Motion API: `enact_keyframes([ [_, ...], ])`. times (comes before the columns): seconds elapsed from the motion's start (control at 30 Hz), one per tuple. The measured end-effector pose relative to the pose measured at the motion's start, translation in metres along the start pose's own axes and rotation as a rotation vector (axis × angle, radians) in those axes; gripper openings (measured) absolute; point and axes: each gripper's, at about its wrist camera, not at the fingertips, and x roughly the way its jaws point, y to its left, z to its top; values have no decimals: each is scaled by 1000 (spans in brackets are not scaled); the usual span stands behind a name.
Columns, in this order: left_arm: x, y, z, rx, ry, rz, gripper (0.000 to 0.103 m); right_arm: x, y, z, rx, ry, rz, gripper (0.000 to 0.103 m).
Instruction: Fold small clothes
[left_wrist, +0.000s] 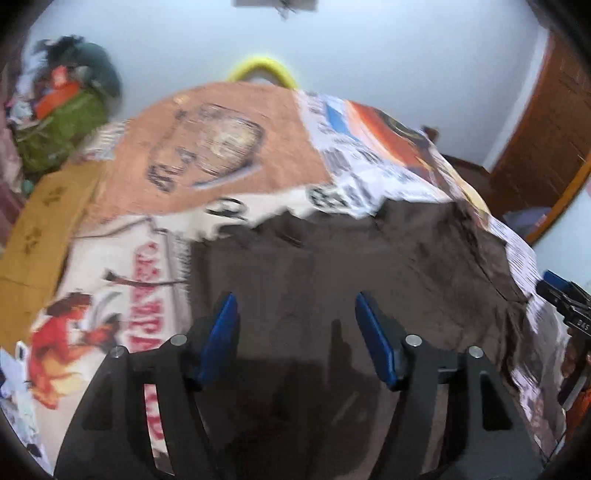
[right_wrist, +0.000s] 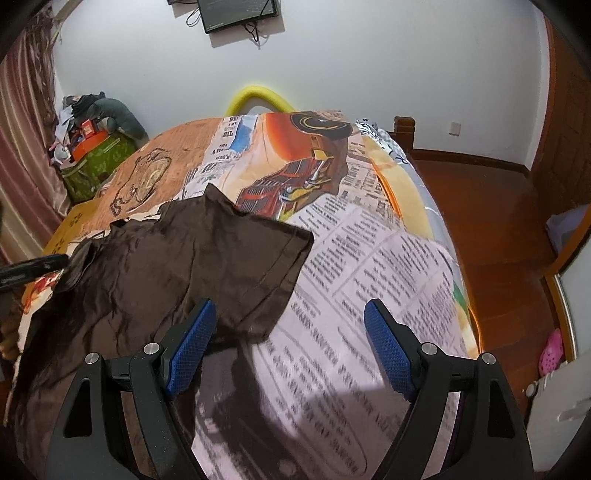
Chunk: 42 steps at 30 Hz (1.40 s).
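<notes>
Printed bedspread (right_wrist: 369, 258) blurs beneath the brown shirt (right_wrist: 166, 258), partly cut off; both hand-held grippers (left_wrist: 295, 339) (right_wrist: 288, 343) gape empty

Brown garment (right_wrist: 177, 258) flat, wrinkled, unfolded

A wide bed (right_wrist: 369, 240) carried everything, dressed in a patchwork-printed cotton bedspread (right_wrist: 373, 258) of newspaper text, a red vintage car and an orange panel with a sketched face. Flat on it lay a dark brown, creased satin-like short-sleeved shirt (right_wrist: 166, 258), spread across the left half, one sleeve reaching over the newsprint. In the left view the shirt (left_wrist: 351, 266) was blurred.
</notes>
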Motion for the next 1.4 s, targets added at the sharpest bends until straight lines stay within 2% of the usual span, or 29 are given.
enact_keyframes([
  [0.13, 6, 37, 7, -86, 9, 74, 67, 13, 1, 11, -39, 6, -23, 80],
  [0.23, 15, 60, 6, -157, 20, 76, 67, 25, 3, 17, -57, 25, -28, 80],
  [0.3, 28, 72, 3, -192, 54, 84, 67, 32, 4, 21, -75, 30, -37, 80],
  [0.37, 40, 75, -2, -191, 82, 97, 67, 40, 4, 26, -84, 39, -52, 80],
  [0.47, 56, 67, -8, -135, 116, 137, 67, 50, 0, 32, -62, 58, -54, 80],
  [0.63, 63, 52, -9, -50, 107, 190, 68, 64, 1, 37, -101, 91, -41, 63],
  [0.73, 62, 51, -6, -36, 111, 210, 68, 71, 9, 34, -136, 99, -48, 56],
  [0.77, 60, 51, -5, -37, 114, 210, 68, 72, 12, 32, -153, 94, -45, 47],
  [0.83, 55, 52, -7, -34, 109, 211, 68, 73, 17, 32, -163, 93, -54, 36],
  [0.87, 51, 53, -8, -32, 101, 219, 68, 74, 18, 33, -162, 96, -51, 20],
  [0.9, 45, 54, -9, -31, 92, 230, 68, 73, 19, 34, -161, 103, -56, 10],
  [1.0, 27, 59, -13, -39, 62, 232, 68, 70, 21, 41, -137, 143, -26, 8],
  [1.13, 7, 68, -15, -65, 37, 229, 68, 50, 34, 51, -159, 105, 4, 8],
  [1.23, -2, 72, -16, -65, 24, 243, 69, 34, 45, 61, -118, 96, 98, 8],
  [1.4, -7, 80, -28, -78, 27, 246, 71, 25, 81, 67, -124, 88, 195, 8],
])
